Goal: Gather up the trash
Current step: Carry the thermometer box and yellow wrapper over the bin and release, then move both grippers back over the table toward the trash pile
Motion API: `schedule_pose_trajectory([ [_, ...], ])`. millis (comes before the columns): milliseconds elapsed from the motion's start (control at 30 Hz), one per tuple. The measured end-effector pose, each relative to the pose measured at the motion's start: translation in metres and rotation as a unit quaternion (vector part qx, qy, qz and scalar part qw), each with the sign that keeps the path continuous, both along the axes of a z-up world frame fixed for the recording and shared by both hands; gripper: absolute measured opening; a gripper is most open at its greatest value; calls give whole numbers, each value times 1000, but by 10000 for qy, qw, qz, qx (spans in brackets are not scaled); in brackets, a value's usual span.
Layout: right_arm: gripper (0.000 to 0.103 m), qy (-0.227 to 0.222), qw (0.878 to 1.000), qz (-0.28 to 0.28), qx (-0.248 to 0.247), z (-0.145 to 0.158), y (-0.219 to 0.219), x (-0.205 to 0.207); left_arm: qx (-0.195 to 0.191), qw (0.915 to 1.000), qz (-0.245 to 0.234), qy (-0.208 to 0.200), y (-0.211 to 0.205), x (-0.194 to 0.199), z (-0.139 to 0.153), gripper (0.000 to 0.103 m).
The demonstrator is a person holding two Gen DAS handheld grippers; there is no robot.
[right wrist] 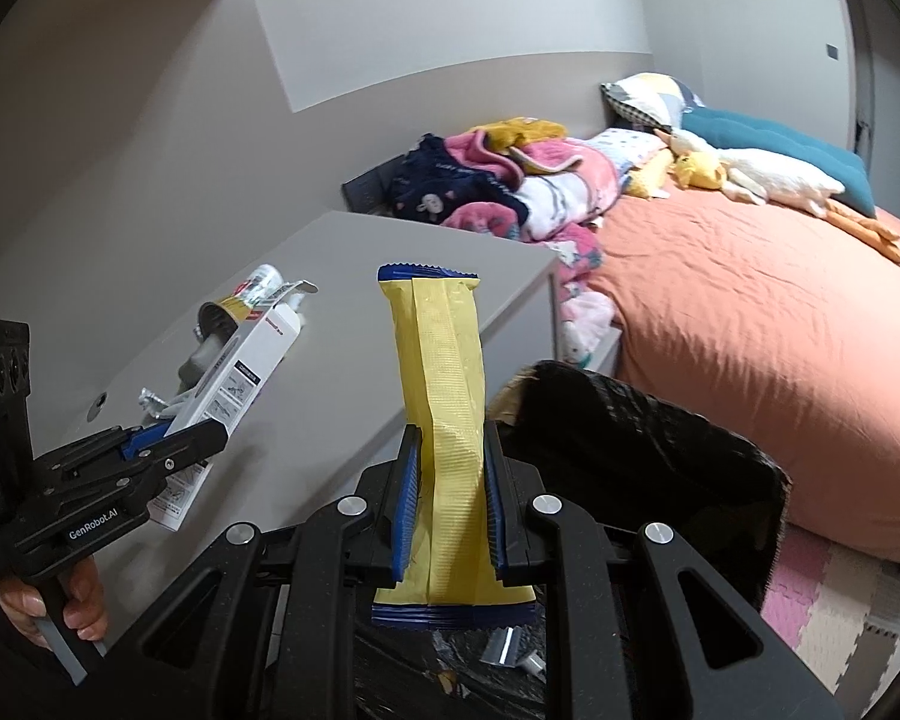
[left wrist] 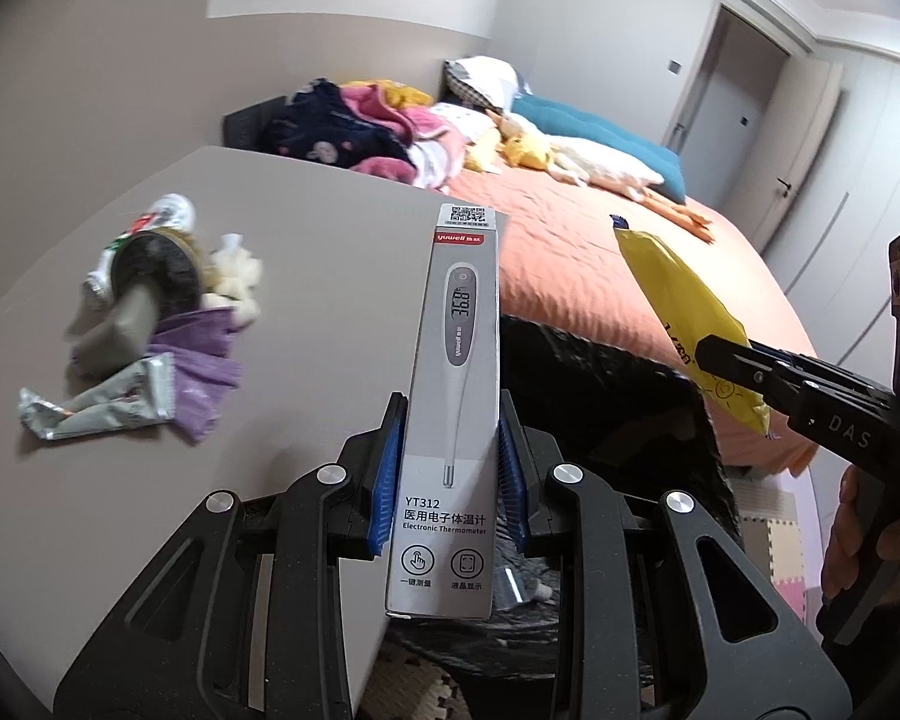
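Above the black bag (right wrist: 660, 456), left fingers (left wrist: 384, 480) clamp the thermometer box (left wrist: 450, 420), right fingers (right wrist: 407, 510) the yellow wrapper (right wrist: 447, 420).

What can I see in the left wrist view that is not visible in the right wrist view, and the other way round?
Only the left wrist view shows the thermometer box's printed front, the purple cloth and the door.

Only the right wrist view shows the left gripper from outside and the yellow wrapper's back seam.

Both show each gripper holding its item, the black trash bag, the grey table with remaining trash, and the orange bed.
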State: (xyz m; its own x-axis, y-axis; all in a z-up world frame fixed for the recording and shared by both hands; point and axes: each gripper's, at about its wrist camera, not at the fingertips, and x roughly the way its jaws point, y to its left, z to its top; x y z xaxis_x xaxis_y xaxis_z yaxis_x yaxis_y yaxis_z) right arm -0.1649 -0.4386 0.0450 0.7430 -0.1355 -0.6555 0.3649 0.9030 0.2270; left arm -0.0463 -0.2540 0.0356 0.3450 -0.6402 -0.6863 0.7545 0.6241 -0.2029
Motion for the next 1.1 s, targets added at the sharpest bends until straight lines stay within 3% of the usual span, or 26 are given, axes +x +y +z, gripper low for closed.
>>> schedule_pose_trajectory([
  [400,21,86,9985,-514,161,-13,-40,-38,203,9974,-668,161,-56,-29,-16,28],
  [467,27,80,9979,-603,207,-15,-46,-44,285,9963,-786,177,-63,-34,-17,29],
  [500,43,57,9977,-641,229,-15,-47,-46,348,9953,-881,198,-67,-36,-19,35],
  [533,63,16,9972,-701,253,-15,-50,-50,405,9949,-904,207,-70,-38,-21,69],
  [567,68,-5,9964,-815,254,-14,-52,-53,416,9952,-863,180,-71,-40,-21,88],
  [600,68,-49,9958,-888,233,-13,-53,-57,355,9959,-825,123,-70,-41,-19,96],
  [800,71,-111,9935,-1123,175,-11,-62,-67,359,9955,-881,-46,-72,-45,-16,96],
  [1100,71,-110,9957,-905,136,-11,-50,-54,337,9974,-639,-69,-56,-33,-14,96],
])
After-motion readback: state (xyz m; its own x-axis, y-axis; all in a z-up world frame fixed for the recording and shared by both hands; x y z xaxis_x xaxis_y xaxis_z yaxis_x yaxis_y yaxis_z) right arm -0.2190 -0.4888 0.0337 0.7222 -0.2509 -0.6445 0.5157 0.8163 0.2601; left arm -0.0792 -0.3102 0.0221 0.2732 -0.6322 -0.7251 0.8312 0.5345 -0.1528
